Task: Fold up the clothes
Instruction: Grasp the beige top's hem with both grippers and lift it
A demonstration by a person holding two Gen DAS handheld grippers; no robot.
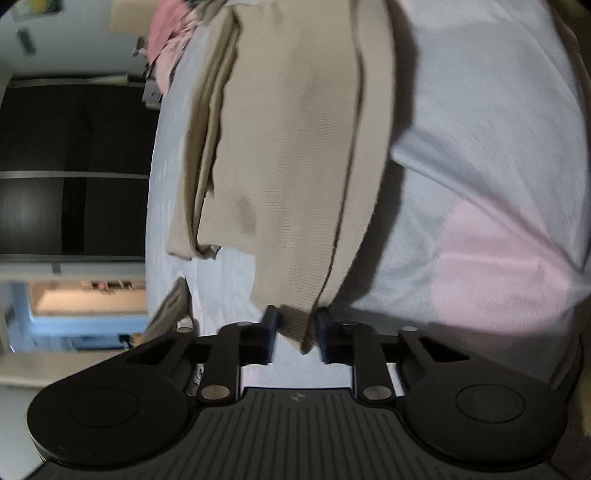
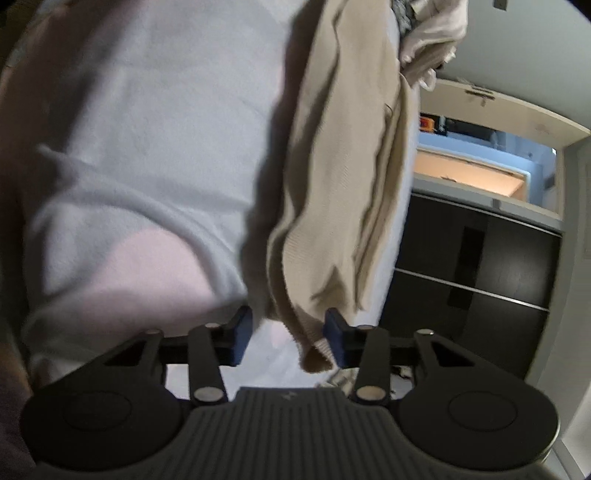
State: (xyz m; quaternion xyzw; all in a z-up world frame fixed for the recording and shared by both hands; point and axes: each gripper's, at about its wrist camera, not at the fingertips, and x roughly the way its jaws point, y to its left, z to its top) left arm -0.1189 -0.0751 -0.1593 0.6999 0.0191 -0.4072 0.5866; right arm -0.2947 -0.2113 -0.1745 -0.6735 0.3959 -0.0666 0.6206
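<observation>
A beige knit garment lies folded lengthwise on a pale blue-white sheet. My left gripper is nearly closed, its jaws pinching the garment's ribbed hem corner. In the right wrist view the same beige garment hangs in folds. My right gripper has its jaws apart; the garment's corner lies against the inside of the right fingertip, with a wide gap to the left one.
A pink pile of clothes lies at the far end of the sheet. A dark cabinet stands beside the bed, also in the right wrist view. A pink patch marks the sheet. Pale clothes lie at the far end.
</observation>
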